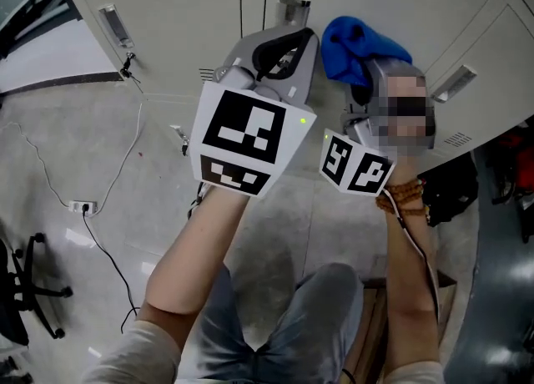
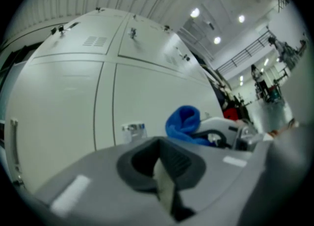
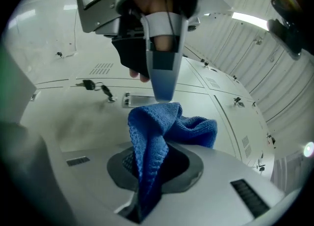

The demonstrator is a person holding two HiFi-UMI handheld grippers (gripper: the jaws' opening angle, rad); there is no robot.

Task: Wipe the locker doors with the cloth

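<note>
Nearest are the person's knees in blue jeans (image 1: 288,324), seen from above, with both bare forearms reaching away toward the lockers. A bead bracelet (image 1: 400,199) sits on the right wrist. The left hand-held gripper (image 1: 300,42) is on the left, its black-and-white marker cube facing up. Its jaws are pressed together into one wedge with nothing between them. The right hand-held gripper (image 3: 149,176) is just beside it on the right, with its jaws pinching the blue cloth (image 3: 157,131). The cloth rises out of the jaw gap as a folded bunch and flops over to the right.

From above, the cloth (image 1: 363,48) sits at the far end of the right hand-held gripper, close against a pale locker door (image 1: 192,7). Whether it touches the door cannot be told. The tip of the left hand-held gripper is close to the top of the cloth and points at a small metal handle (image 1: 292,8) on the door.

Farther off, more locker doors run left and right, some with vent slots. To the left, on the pale floor (image 1: 100,149), a thin cable leads to a power strip (image 1: 81,206), and a black chair base (image 1: 29,295) stands at the edge.
</note>
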